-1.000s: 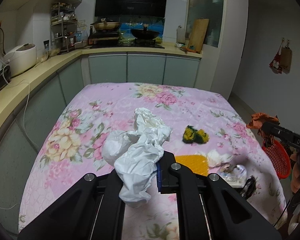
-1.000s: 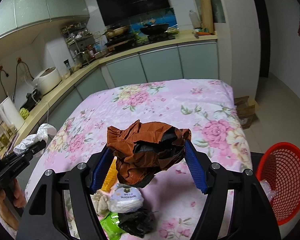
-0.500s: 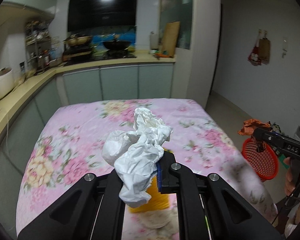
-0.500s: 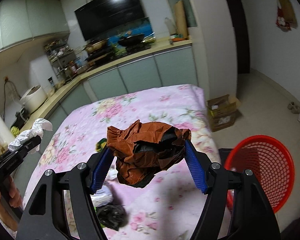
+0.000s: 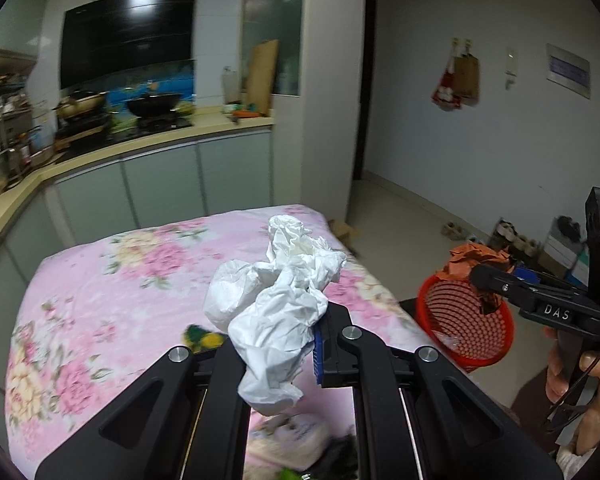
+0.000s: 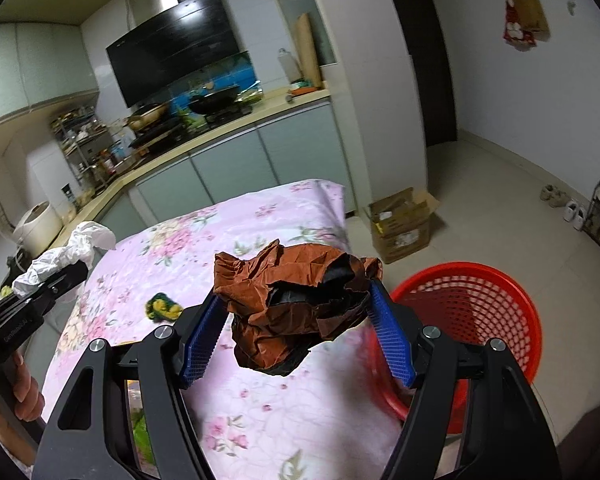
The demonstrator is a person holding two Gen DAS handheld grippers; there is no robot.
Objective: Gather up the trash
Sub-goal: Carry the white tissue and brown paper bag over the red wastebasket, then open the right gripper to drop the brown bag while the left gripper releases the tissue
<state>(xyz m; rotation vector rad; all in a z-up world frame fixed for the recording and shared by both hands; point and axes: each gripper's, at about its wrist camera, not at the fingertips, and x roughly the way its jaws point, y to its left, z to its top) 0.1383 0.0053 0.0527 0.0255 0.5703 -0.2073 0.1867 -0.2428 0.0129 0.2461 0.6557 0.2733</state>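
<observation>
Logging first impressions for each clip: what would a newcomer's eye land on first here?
First, the two crumpled wads held up over the pink floral tablecloth: a white crumpled plastic bag pinched in the left hand-held gripper, and a rust-brown crumpled wrapper clamped in the right hand-held gripper. Next, the bright red mesh basket on the floor past the table's right edge.
</observation>
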